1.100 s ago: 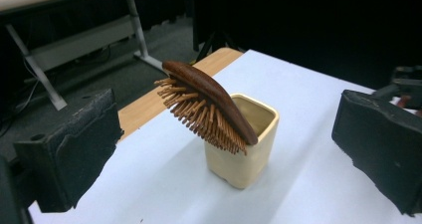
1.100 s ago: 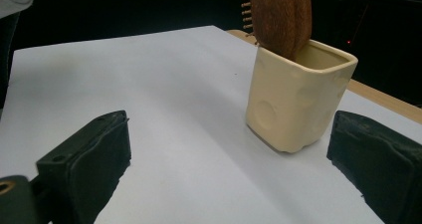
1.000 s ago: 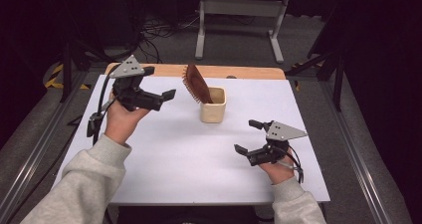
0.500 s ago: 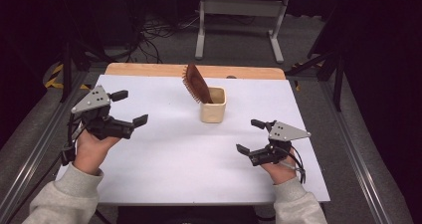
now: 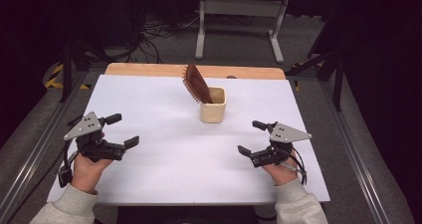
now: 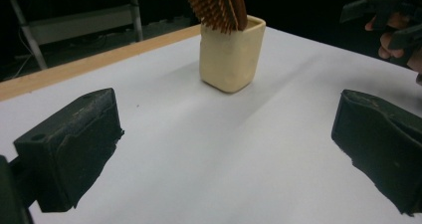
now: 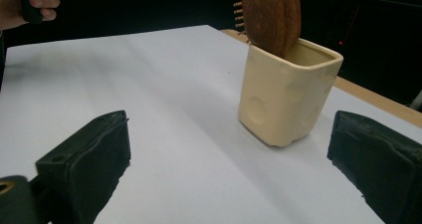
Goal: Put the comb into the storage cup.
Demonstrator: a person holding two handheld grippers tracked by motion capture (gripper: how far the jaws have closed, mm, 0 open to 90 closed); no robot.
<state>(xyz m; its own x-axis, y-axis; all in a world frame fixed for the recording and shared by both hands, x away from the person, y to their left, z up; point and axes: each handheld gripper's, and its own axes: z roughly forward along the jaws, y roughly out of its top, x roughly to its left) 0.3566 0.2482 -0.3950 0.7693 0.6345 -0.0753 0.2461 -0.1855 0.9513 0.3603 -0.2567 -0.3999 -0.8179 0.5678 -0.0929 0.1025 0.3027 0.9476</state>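
Note:
A cream square cup point(image 5: 213, 105) point(image 6: 230, 55) point(image 7: 286, 95) stands near the middle back of the white table point(image 5: 164, 149). A brown wooden hairbrush point(image 5: 195, 83) point(image 6: 217, 5) point(image 7: 270, 14) stands in it, head up, leaning left. My left gripper point(image 5: 123, 130) point(image 6: 224, 154) rests low at the table's front left, open, with nothing between its jaws. At the front right my right gripper point(image 5: 252, 137) point(image 7: 229, 169) is likewise open and holds nothing. Both point toward the cup from a distance.
A wooden strip point(image 5: 149, 69) runs along the table's far edge. Beyond it stand a grey metal frame point(image 5: 239, 20) and cables on the floor. Dark rails point(image 5: 35, 154) flank the table on both sides.
My left gripper let go of the brush, which stays in the cup, and has drawn back and down to the front left. The right gripper has barely moved.

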